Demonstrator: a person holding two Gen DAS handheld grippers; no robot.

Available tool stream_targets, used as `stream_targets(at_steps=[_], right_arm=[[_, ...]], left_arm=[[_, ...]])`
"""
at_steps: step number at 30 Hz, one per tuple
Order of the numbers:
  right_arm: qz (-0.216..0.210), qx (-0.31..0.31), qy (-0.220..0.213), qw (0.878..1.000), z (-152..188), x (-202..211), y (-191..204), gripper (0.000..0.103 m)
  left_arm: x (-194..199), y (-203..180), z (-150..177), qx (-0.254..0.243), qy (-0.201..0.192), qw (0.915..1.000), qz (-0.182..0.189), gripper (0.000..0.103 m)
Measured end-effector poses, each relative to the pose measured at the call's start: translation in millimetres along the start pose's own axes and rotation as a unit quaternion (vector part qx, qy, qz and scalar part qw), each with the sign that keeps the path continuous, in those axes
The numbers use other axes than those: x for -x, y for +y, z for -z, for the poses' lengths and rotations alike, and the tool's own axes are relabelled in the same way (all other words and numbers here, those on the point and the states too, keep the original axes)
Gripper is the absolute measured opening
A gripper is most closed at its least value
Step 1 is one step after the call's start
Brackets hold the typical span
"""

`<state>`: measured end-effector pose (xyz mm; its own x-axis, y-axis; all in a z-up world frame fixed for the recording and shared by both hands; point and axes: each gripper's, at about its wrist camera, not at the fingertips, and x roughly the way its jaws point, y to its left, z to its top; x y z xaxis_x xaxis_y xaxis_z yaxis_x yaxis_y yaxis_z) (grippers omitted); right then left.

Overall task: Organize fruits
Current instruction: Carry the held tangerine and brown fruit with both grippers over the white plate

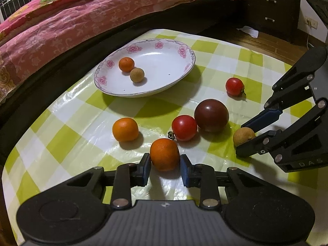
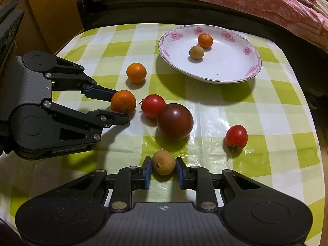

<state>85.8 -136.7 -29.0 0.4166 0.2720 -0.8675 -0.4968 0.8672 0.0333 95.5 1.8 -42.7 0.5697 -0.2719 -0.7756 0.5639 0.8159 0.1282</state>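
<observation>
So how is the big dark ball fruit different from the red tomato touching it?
The dark fruit is bigger than the red tomato. The dark fruit is deep purple-brown; the tomato is bright red. The tomato shows a little green stem; the dark fruit shows none. Both are round, shiny and lie on the checked cloth, not in the plate.

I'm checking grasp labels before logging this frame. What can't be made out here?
- Left claw around an orange: left wrist view shows pads close beside it, contact unclear.
- Right claw around a brown fruit: right wrist view, same doubt.
- Undersides of both fruits: hidden against the tablecloth, lift unclear.
- Dark specks on the plate: too small to identify.
</observation>
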Motion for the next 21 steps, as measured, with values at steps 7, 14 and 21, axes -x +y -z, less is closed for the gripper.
stream_targets(at_steps=[7, 14, 21], right_arm=[[-0.015, -0.019, -0.015, 1.000, -7, 7, -5, 0.021], [-0.014, -0.038, -0.043, 0.998, -21, 17, -13, 0.021], [0.001, -0.050, -0.075, 0.996, -35, 24, -23, 0.021]], left_arm=[[4, 2, -1, 0.007, 0.001, 0.9999, 0.009, 0.037], [11, 3, -10, 0.016, -0.012, 0.9996, 0.018, 0.037], [12, 2, -27, 0.017, -0.027, 0.9994, 0.014, 0.037]])
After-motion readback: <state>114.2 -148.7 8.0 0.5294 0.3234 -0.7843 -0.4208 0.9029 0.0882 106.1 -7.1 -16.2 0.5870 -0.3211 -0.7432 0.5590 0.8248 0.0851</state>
